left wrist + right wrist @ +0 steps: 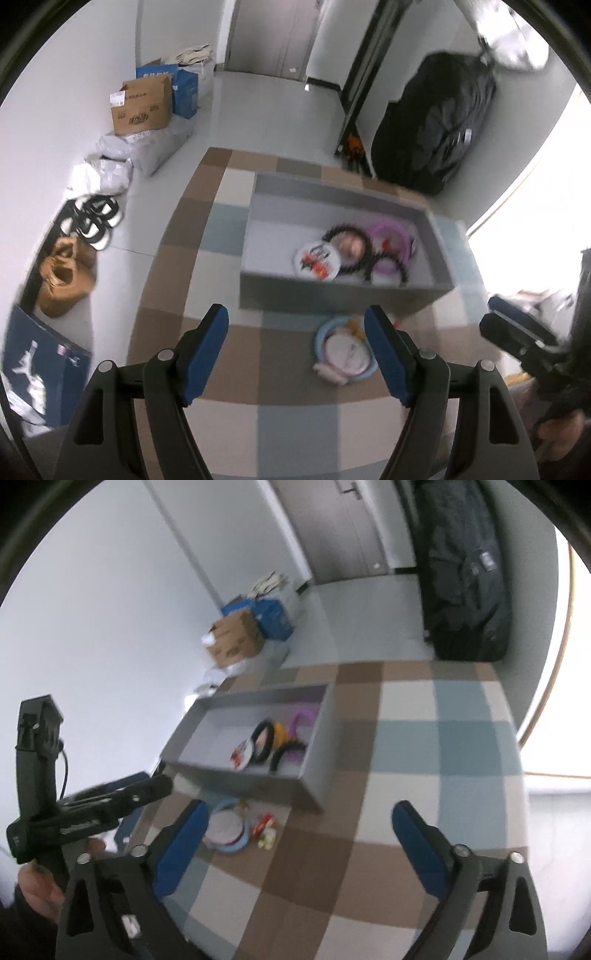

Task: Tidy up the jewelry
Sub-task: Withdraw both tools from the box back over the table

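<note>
A grey open box (332,291) stands on the checked tablecloth. Inside lie a white round disc (316,260), a black headband (364,254) and a purple ring (391,236). In front of the box lies a blue ring with a white disc (345,354) and small pieces beside it. My left gripper (295,332) is open and empty, above the cloth, just left of the blue ring. My right gripper (299,830) is open and empty, right of the blue ring (227,830). The box (258,779) also shows in the right wrist view. The right gripper also shows at the right edge of the left wrist view (517,328).
The checked tablecloth (207,266) covers the table. On the floor to the left are cardboard and blue boxes (144,107), bags (66,280) and black rings (92,221). A big black bag (436,122) stands behind the table to the right.
</note>
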Tool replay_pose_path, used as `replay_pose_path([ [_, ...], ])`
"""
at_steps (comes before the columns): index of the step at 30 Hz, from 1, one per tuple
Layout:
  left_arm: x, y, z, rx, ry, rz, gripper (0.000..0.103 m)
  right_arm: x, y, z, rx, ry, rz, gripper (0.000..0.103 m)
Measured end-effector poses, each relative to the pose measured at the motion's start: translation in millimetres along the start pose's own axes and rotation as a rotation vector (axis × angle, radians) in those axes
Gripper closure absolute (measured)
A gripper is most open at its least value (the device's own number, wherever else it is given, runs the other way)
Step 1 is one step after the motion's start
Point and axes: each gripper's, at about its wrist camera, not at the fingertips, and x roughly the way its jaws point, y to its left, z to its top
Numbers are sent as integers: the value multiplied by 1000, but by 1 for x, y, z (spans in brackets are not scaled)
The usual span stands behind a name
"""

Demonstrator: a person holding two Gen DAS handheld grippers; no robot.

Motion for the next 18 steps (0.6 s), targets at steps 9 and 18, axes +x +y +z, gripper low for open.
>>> replay_pose_path([
  [9, 5, 11, -10, 5, 46, 9, 31, 38, 17, -12, -49, 134, 13, 46],
  [18, 11, 16, -13, -9, 83, 5, 31, 68, 31, -13, -85, 194, -11, 51],
])
